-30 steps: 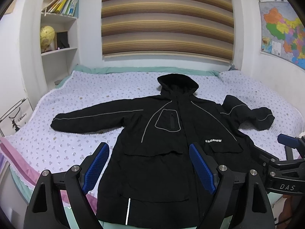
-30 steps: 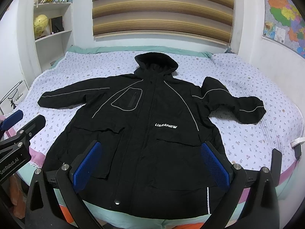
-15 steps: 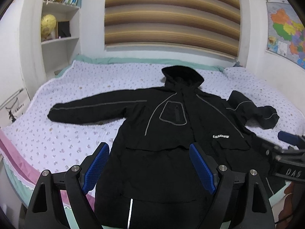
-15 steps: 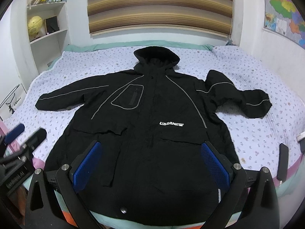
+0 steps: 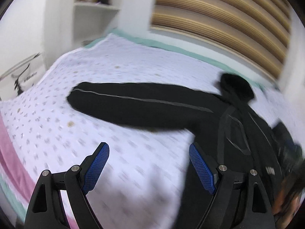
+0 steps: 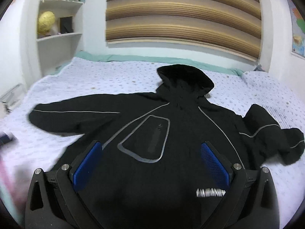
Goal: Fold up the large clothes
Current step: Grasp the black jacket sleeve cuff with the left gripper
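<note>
- On the bed [image 6: 106, 74] lies the coat [image 6: 171, 133], flat and front side up, with its hood [image 6: 185, 78] pointing at the far wall; it is not folded at all yet.
- Your left gripper [image 5: 146, 164] is spread wide and holds nothing; it hangs over bare sheet, near the long left sleeve [image 5: 133, 105].
- Your right gripper [image 6: 150, 164] is spread wide too and holds nothing; it hangs over the chest, and the pocket [image 6: 146, 139] shows between its blue pads [image 6: 215, 166].
- You can guess the coat is soft, thick and a bit heavy; it will sag and bunch, and the smooth cloth may slip, so pinch only one layer at an edge.
- Good spots to grab look like the cuff [image 5: 76, 97] of the left sleeve, the shoulder seams and the bottom hem; the hem is out of sight now.
- The right sleeve [image 6: 270, 133] is bent and humped up, so you may need to pull it straight first.
- You have lots of open sheet beyond the hood and on both sides; the near bed edge is close to the left gripper, so keep the coat from sliding off there.
- The left view is blurry, so small things there are hard to tell.
</note>
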Demonstrator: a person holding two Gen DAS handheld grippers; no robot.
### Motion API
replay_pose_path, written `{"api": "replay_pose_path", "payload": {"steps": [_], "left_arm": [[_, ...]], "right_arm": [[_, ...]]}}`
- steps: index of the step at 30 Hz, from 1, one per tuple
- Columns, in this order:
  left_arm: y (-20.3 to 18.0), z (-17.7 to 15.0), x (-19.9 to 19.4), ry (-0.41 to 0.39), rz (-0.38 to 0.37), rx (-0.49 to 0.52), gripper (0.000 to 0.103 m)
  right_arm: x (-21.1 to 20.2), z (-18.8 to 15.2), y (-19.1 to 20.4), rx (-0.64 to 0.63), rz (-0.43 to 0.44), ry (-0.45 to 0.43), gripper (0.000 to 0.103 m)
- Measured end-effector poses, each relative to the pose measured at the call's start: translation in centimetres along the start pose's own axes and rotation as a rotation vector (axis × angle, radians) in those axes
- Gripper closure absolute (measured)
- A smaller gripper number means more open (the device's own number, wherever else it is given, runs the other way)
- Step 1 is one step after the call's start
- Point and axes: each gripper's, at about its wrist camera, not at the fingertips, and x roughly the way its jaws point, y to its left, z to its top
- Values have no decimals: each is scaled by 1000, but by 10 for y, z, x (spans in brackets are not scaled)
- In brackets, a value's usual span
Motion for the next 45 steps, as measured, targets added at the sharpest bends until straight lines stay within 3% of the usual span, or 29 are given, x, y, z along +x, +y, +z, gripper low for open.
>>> {"api": "replay_pose_path", "payload": {"steps": [2, 4, 6, 8, 10, 14, 18, 19, 20, 22, 23, 27, 34, 40, 45], "left_arm": [[41, 24, 20, -10, 21, -84, 16], [84, 42, 41, -19, 61, -181, 16], [128, 52, 62, -24, 89, -291, 16], [164, 57, 84, -30, 71, -396, 17], [185, 60, 106, -11, 26, -472, 17], [206, 59, 171, 112, -72, -606, 17], [191, 69, 203, 103, -45, -567, 17], [188, 72, 207, 89, -24, -557, 23], [184, 77, 211, 72, -5, -545, 47], [177, 88, 218, 59, 13, -505, 72], [171, 91, 215, 35, 7, -484, 77], [128, 112, 181, -81, -26, -328, 79], [-13, 138, 122, -148, -265, -34, 80], [-152, 119, 125, -15, -432, 215, 80], [-226, 75, 175, 173, -454, 319, 80]], "right_arm": [[36, -12, 2, -39, -61, -16, 1], [75, -42, 10, -78, -110, 62, 3], [100, -55, 20, -97, -95, 158, 6], [98, -56, 22, -84, -61, 143, 4], [103, -59, 20, -71, -40, 150, 4], [108, -64, 18, -7, 8, 186, 4], [110, -62, 11, 9, 16, 191, 3], [108, -63, 11, 12, 17, 188, 2], [108, -63, 12, 11, 16, 188, 2], [110, -63, 13, 11, 14, 187, 2], [111, -64, 13, 12, 14, 187, 2], [112, -67, 13, 12, 10, 186, 1], [111, -66, 13, 18, 11, 181, 1], [111, -67, 10, 27, 17, 185, 1], [111, -67, 7, 43, 24, 188, 1]]}}
